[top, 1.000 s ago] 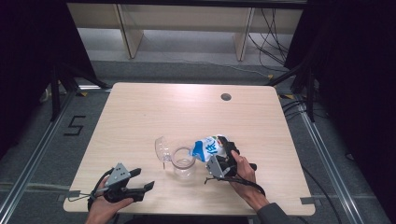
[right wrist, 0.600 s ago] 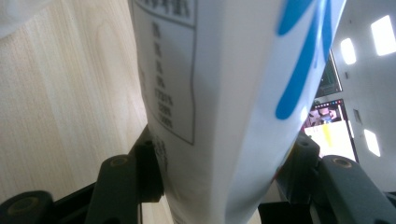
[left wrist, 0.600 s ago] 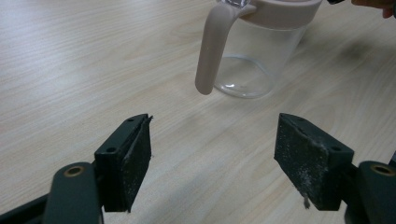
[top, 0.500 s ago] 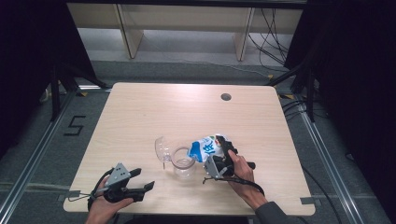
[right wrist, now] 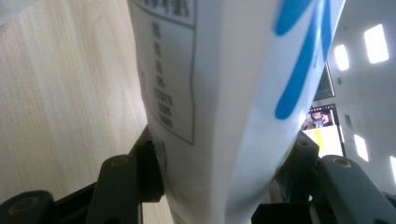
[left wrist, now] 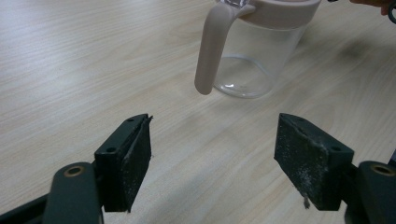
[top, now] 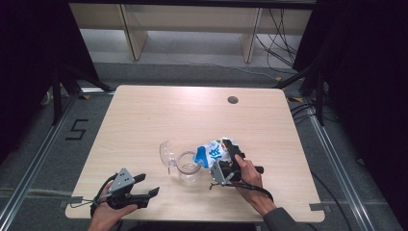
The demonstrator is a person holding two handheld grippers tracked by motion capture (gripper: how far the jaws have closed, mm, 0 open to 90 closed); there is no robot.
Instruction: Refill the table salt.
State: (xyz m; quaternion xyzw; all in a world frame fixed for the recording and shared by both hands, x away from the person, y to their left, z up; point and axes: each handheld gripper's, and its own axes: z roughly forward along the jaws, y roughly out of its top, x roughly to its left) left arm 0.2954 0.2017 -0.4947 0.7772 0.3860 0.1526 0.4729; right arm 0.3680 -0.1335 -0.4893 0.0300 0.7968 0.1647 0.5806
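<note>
Right tool (top: pixel 226 161) is clamped on the white-and-blue pouch (top: pixel 212 153) — in the right gripper view both black pads press its sides (right wrist: pixel 219 116), printed panel facing the camera. The pouch is tilted over, its top end at about 9 o'clock from the tool, right at the rim of the clear pitcher (top: pixel 188 167). Whether anything is coming out of it, I can't tell.

Pitcher stands upright on the table (top: pixel 144 120), near the front edge, roughly centre. It has a pale pinkish rim and handle (left wrist: pixel 211 49); its hinged lid (top: pixel 166 153) is flipped open toward 10 o'clock. The glass body looks empty at the bottom in the left gripper view.

Left tool (top: pixel 144 187) has its jaws wide apart, nothing between them — held low over the table at about 8 o'clock from the pitcher, well apart from it, jaws pointing its way.

Dark round hole (top: pixel 233 100) in the table at the far right, about 1 o'clock from the pitcher.
</note>
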